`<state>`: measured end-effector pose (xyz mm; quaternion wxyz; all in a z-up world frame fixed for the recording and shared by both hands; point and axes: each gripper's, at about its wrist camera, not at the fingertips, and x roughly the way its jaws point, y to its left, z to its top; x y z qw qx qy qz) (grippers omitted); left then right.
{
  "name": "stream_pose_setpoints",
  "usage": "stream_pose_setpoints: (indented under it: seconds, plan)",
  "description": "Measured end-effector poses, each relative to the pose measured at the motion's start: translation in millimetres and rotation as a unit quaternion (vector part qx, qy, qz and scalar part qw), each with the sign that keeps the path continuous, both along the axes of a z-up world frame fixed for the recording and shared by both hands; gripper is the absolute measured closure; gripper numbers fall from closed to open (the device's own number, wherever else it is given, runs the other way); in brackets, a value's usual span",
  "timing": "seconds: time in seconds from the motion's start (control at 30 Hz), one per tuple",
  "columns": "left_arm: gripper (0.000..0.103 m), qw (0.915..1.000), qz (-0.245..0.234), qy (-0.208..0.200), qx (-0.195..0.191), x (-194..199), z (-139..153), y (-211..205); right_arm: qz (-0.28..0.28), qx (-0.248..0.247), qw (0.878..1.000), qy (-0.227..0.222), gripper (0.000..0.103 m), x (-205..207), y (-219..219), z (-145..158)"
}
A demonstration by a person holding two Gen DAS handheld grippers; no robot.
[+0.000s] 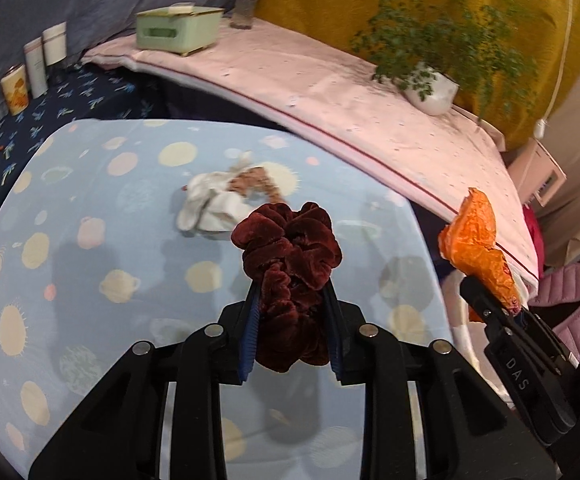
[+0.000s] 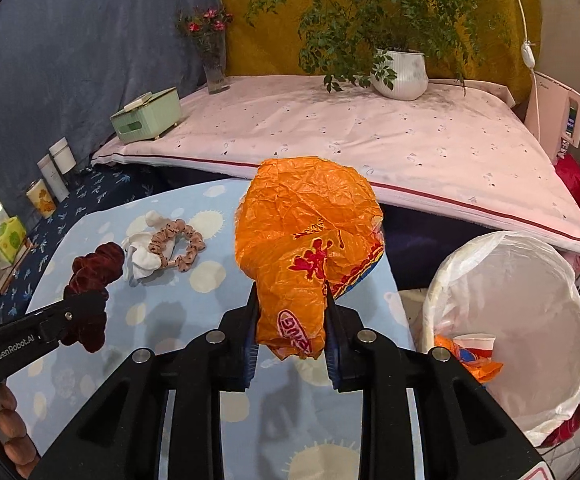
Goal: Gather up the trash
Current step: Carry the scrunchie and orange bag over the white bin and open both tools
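On the far left, the left gripper (image 1: 292, 320) has its fingers pressed onto a dark red velvet scrunchie (image 1: 287, 264), lifted clear above the blue planet-print tablecloth (image 1: 89, 280). Just beyond it on the cloth lie a white scrunchie (image 2: 139, 258) and a tan dotted scrunchie (image 2: 177, 246), touching each other; these look like hair things rather than rubbish.

In the middle, the right gripper (image 2: 292, 334) pinches the lower end of a crumpled orange plastic wrapper (image 2: 308, 240), which balloons out above the fingers. It looks very light, thin and crackly, soft enough to fold under any squeeze and slick enough to slide out of a loose hold, so a grip on a bunched, doubled part is probably safest, as it has now.

To the right, beside the table edge and lower down, stands a bin lined with a white bag (image 2: 510, 304), with similar orange scraps (image 2: 470, 358) already inside. The wrapper is held over the table, not yet above the bin mouth.
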<state>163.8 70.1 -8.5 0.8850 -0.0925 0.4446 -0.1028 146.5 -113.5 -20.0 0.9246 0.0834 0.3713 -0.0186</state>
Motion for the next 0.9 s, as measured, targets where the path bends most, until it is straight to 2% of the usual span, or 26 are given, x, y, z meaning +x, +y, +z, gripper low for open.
stream_pose_setpoints:
  seconds: [0.47,0.9]
  plan:
    - [0.076,0.9949,-0.097,-0.022,0.011,-28,23,-106,-0.068,0.012,0.997,-0.027,0.078,-51,-82,20]
    - [0.075,0.981,-0.192,-0.025,0.015,-47,27,-198,-0.134,0.027,0.99,-0.022,0.078,-85,-157,9]
